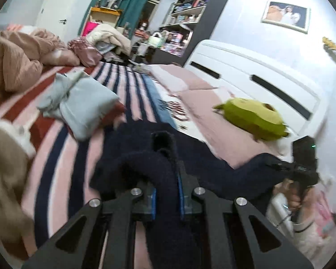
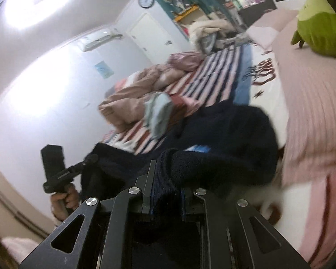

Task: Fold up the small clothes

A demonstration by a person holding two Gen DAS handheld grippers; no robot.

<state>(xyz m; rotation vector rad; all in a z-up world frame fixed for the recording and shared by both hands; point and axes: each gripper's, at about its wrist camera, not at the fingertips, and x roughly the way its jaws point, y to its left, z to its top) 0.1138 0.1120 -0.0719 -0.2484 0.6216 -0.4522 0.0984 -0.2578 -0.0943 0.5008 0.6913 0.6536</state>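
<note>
A dark navy fleece garment (image 1: pixel 145 168) hangs stretched between both grippers above the striped bed cover (image 1: pixel 56 157). My left gripper (image 1: pixel 165 157) is shut on one edge of it, with fabric bunched over the fingers. My right gripper (image 2: pixel 165 168) is shut on the other edge; the garment (image 2: pixel 235 139) droops ahead of it. The right gripper also shows in the left wrist view (image 1: pixel 277 164) at the right, gripping the cloth. The left gripper shows in the right wrist view (image 2: pixel 89 159) at the left.
A folded light grey-blue garment (image 1: pixel 82 103) lies on the bed to the left. A beige cloth (image 1: pixel 4 168) is at far left. A crumpled pink duvet (image 1: pixel 18 56) lies behind. A green plush toy (image 1: pixel 253 118) sits by the white headboard (image 1: pixel 257 71).
</note>
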